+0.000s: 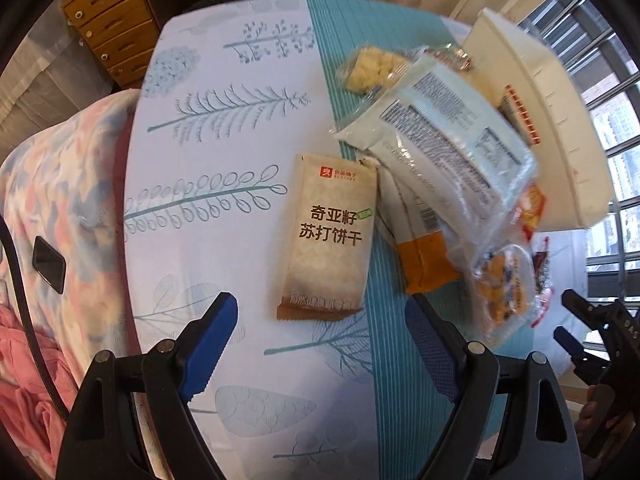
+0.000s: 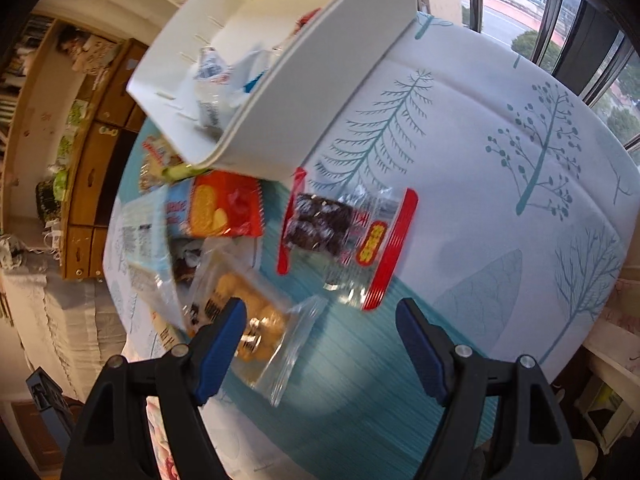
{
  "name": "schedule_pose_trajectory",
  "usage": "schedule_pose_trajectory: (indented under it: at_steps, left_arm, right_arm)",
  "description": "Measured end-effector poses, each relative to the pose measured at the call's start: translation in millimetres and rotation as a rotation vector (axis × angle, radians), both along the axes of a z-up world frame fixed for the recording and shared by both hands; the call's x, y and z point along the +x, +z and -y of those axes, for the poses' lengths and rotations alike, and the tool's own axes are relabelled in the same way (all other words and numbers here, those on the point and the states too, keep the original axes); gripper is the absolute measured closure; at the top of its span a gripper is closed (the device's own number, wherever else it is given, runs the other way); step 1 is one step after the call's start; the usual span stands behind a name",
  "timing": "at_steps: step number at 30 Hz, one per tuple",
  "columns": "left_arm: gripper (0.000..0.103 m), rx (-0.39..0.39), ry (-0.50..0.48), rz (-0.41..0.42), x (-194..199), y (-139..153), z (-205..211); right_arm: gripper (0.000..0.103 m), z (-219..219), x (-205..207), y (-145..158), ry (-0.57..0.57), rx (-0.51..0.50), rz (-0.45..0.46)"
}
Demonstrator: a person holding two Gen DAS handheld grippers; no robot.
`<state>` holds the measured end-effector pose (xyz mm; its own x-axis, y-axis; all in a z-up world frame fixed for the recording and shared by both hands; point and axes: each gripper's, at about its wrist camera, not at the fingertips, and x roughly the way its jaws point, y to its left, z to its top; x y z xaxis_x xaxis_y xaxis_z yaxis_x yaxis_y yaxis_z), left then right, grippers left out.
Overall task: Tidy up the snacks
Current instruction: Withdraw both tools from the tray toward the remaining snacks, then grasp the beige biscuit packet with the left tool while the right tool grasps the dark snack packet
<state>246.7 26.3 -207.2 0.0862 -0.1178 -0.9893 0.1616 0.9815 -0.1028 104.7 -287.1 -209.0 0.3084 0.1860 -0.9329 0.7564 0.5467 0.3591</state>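
A beige soda-cracker packet (image 1: 330,236) lies flat on the table, just ahead of my left gripper (image 1: 320,312), which hangs open and empty above it. To its right sits a heap of snacks: a large white bag (image 1: 448,140), a clear pack of pale biscuits (image 1: 372,68) and a clear pack of orange cookies (image 1: 504,280). In the right wrist view my right gripper (image 2: 320,318) is open and empty above a red-edged clear pack of dark snacks (image 2: 340,232). The orange cookie pack (image 2: 256,332) lies by its left finger. A red biscuit packet (image 2: 224,208) lies beyond.
A white plastic bin (image 2: 320,92) holding a few packets stands at the far side of the snack heap; its rim (image 1: 556,120) shows at right. The table (image 1: 224,160) has a leaf-print cloth. A wooden drawer unit (image 1: 108,28) and a padded seat (image 1: 60,200) flank it.
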Motion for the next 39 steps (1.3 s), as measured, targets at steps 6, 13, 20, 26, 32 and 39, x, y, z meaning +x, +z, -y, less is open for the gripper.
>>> schedule_pose_trajectory:
  at_steps: [6, 13, 20, 26, 32, 39]
  left_arm:
    - [0.018, 0.056, 0.017, -0.043, 15, -27, 13]
    - [0.018, 0.087, 0.03, -0.077, 27, -48, 22]
    - [0.018, 0.125, 0.033, -0.094, 36, -61, 31]
    - [0.021, 0.143, 0.042, -0.103, 39, -67, 35]
    - [0.033, 0.123, 0.052, -0.1, 41, -69, 30]
    - [0.046, 0.118, 0.049, -0.073, 39, -64, 34]
  right_arm:
    - [0.025, 9, 18, -11, 0.029, -0.006, -0.028]
    - [0.025, 11, 39, -21, 0.086, -0.042, -0.082]
    - [0.025, 8, 56, -27, 0.139, -0.088, -0.153]
    - [0.039, 3, 67, -30, 0.17, -0.106, -0.176]
    - [0.05, -6, 83, -30, 0.214, -0.127, -0.175]
    - [0.058, -14, 91, -27, 0.225, -0.124, -0.179]
